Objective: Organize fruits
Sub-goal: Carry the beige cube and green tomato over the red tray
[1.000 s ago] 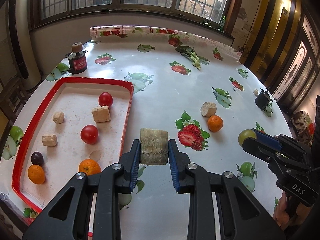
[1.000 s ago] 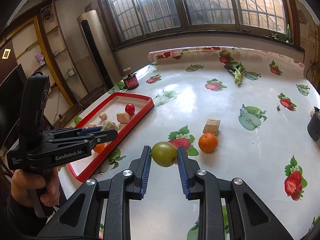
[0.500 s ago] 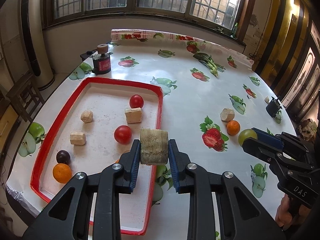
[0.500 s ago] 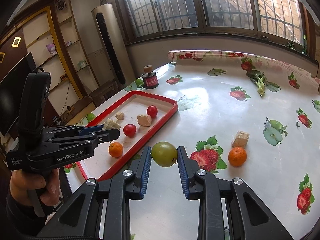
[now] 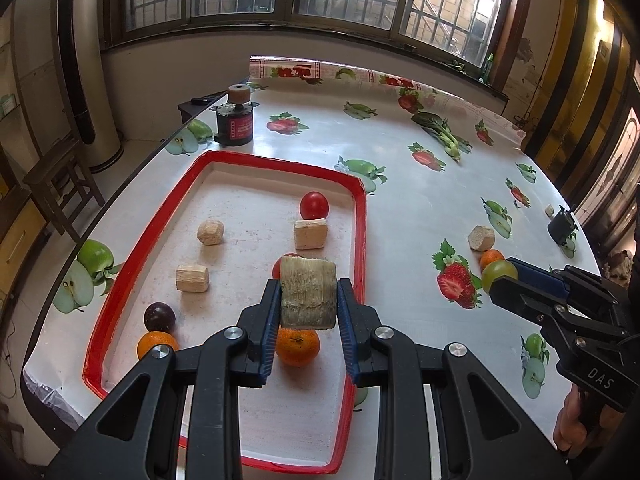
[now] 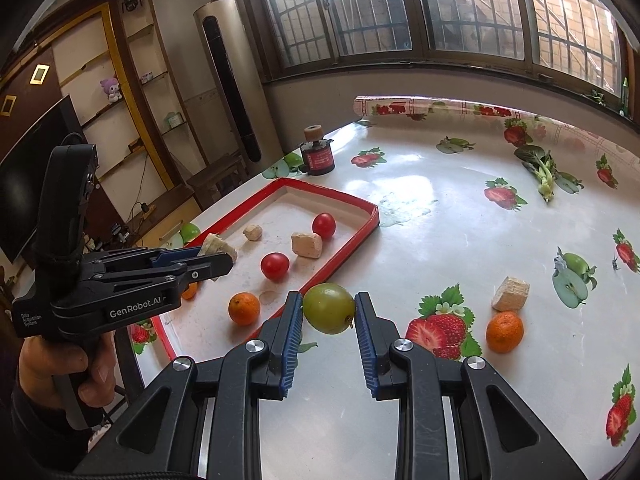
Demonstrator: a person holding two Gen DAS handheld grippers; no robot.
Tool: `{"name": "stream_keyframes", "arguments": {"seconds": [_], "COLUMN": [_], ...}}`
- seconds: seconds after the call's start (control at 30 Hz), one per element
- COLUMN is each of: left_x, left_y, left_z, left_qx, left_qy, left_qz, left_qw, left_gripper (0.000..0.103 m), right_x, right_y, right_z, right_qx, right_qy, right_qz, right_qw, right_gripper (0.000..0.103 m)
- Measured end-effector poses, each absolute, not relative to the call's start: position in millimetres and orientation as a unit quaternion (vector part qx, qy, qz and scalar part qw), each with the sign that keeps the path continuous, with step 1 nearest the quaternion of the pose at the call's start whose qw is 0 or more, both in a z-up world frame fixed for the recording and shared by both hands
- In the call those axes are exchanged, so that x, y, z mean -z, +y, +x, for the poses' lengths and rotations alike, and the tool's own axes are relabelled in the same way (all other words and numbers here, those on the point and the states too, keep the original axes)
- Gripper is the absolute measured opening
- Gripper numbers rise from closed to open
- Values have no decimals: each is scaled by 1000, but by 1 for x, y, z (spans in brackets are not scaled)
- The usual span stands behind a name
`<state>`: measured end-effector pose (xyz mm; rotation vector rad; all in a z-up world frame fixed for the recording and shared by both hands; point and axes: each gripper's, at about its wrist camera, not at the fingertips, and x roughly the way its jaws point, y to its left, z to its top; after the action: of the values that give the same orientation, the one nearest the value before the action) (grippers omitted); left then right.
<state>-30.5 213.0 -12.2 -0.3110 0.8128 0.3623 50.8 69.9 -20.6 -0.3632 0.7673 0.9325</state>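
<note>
Left wrist view, going left to right: the red-rimmed tray (image 5: 120, 280) takes up the left half of the fruit-print table (image 5: 420, 208). Near its left edge sit a dark plum (image 5: 159, 317) and just below it an orange (image 5: 154, 343), partly hidden behind the gripper arm. Further in there are two pale cork-looking chunks (image 5: 192, 278), then a red tomato (image 5: 314, 205) right behind a beige block (image 5: 310, 233). The left gripper (image 5: 308, 312) is clamped on a chunky fibrous cylinder (image 5: 307, 296), held up over the tray with another orange (image 5: 298, 346) showing underneath it and a second tomato mostly hidden behind it. Off the tray to the right: one more pale chunk (image 5: 482, 237) with a small orange (image 5: 491, 258) just beside it, then the other gripper coming in from the right edge with a green fruit at its tip.

Right wrist view: the hand (image 6: 60, 368) on the far left holds the left gripper's handle, its cylinder poking out over the tray's near corner. The right gripper (image 6: 329, 320) is squeezed onto the green fruit (image 6: 329, 308), which hangs just over the tray's right rim (image 6: 344, 256), still on the table side. Right of that, the orange and pale chunk sit by a printed strawberry, and some leafy greens (image 6: 540, 168) lie near the far edge.
</note>
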Motion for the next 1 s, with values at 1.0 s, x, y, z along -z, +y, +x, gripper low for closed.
{"name": "stream_keyframes", "arguments": {"seconds": [1.0], "left_x": [28], "left_y": [318], "left_z": [20], "left_qx": [-210], "left_qy": [411], "left_qz": [-179], "left_qw": [868], "left_gripper": [25], "right_x": [57], "right_y": [184], "right_z": [103], "right_qx": [-455], "right_qy": [386], "right_qz": [-192], "right_qw": [779], "right_gripper": [27]}}
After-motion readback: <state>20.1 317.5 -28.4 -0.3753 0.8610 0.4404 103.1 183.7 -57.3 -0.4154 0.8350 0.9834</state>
